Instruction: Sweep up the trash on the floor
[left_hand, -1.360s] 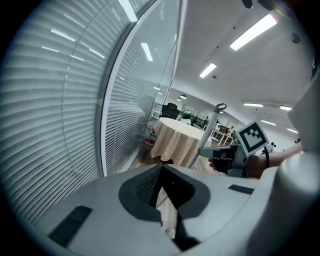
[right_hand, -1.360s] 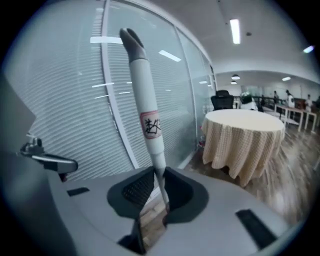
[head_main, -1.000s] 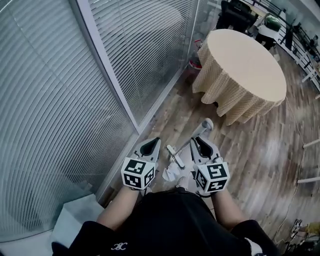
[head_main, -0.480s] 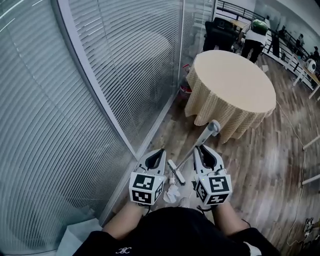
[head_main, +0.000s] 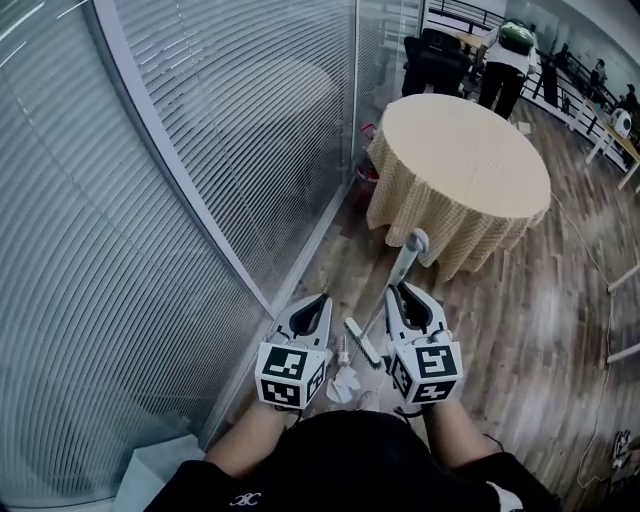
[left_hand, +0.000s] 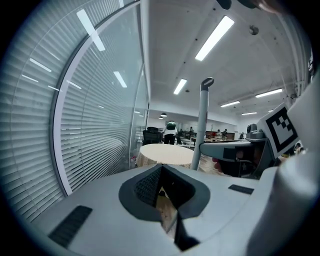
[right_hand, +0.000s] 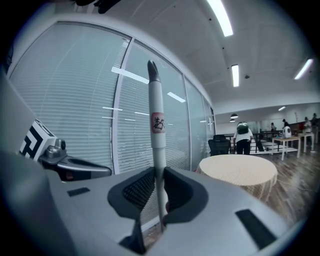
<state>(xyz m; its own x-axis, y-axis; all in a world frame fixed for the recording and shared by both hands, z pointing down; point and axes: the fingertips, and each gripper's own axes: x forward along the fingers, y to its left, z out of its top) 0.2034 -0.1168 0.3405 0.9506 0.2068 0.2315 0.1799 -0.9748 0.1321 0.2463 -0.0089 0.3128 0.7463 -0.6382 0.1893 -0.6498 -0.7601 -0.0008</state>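
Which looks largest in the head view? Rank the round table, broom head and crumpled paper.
1. Round table, largest by far, though farthest.
2. Broom head and crumpled paper look about alike; not ranked.

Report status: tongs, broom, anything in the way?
Right tongs shut on broom handle; left tongs shut, empty. White crumpled trash on floor by brush head, unswept. Draped round table ahead, glass wall left.

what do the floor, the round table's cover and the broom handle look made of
Floor: wood or wood-look planks, glossy; grain, seams and reflections show.
Tablecloth: beige fabric, matte; it hangs in soft folds.
Broom handle: smooth pale tube, plastic or painted metal, can't tell which; it has a slight sheen.
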